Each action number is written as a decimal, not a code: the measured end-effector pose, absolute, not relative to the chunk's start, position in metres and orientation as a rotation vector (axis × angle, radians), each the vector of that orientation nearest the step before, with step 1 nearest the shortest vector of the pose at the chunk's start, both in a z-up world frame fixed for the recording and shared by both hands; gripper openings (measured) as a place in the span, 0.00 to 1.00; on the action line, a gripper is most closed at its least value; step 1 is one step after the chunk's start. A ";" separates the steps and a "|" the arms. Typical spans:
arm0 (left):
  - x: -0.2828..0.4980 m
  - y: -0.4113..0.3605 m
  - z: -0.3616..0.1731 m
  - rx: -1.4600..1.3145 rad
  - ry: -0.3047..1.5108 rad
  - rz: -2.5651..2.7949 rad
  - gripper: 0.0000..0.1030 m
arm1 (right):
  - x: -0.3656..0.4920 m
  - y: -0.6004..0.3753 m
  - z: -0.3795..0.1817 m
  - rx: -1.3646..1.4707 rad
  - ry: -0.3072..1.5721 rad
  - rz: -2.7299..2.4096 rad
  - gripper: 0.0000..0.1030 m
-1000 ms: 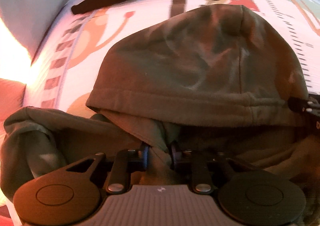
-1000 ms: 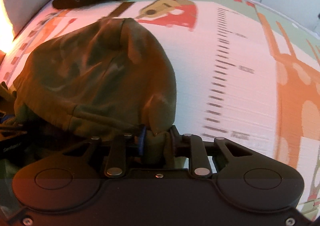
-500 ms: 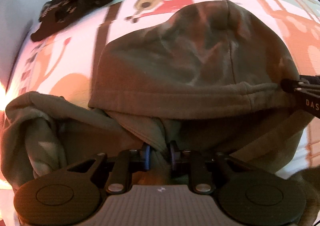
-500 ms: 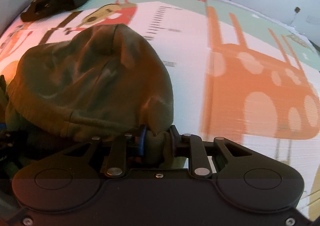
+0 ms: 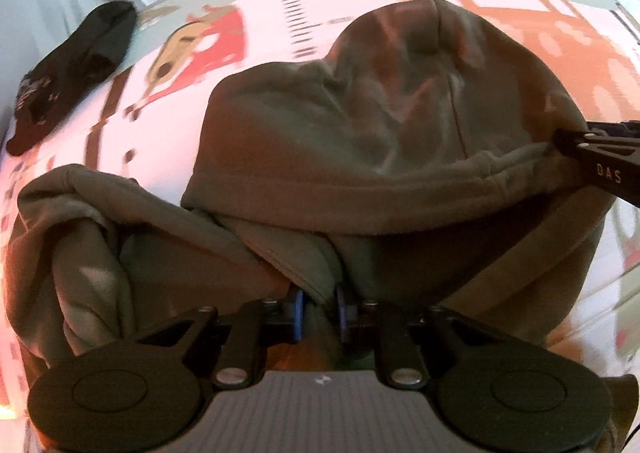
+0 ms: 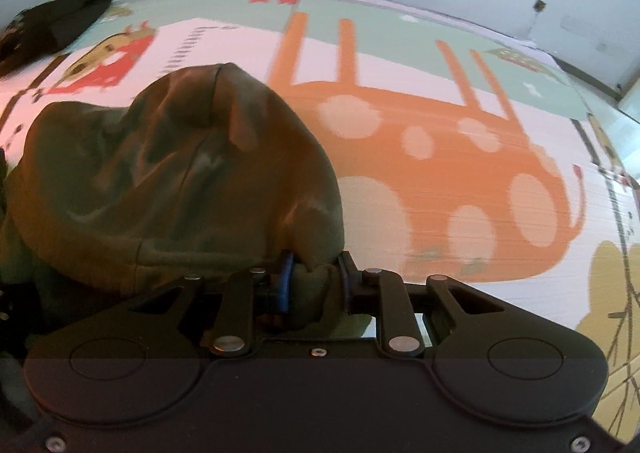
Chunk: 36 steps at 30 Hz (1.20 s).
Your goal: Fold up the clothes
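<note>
Since 1 s ago: hoodie [image 5: 360, 125] carried rightward over mat [image 6: 440, 173], black garment [image 5: 68, 69] now at 10 o'clock | left gripper [image 5: 319, 303], right gripper [image 6: 314, 279] clamp hoodie's neck edge | step: positioning | next: lay flat.

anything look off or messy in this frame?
Only the olive hoodie: its left side is bunched into a rumpled heap, not laid flat. Both grippers, left and right, are shut on its fabric. No damage visible.
</note>
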State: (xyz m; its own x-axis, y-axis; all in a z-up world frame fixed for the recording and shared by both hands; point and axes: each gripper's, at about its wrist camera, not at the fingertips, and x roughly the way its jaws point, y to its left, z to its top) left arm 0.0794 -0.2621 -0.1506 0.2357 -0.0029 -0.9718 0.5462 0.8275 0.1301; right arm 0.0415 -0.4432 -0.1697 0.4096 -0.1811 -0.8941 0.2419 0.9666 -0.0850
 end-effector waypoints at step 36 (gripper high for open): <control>0.145 -0.387 -0.164 0.483 1.290 -0.423 0.15 | 0.117 -0.572 -0.165 0.037 0.981 -0.366 0.22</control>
State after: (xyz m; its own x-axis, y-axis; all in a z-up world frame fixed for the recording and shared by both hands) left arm 0.1445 -0.3866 -0.1635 0.2270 -0.0294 -0.9735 0.5525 0.8271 0.1038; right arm 0.1171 -0.5725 -0.1649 0.5004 -0.2861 -0.8172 0.3191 0.9383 -0.1331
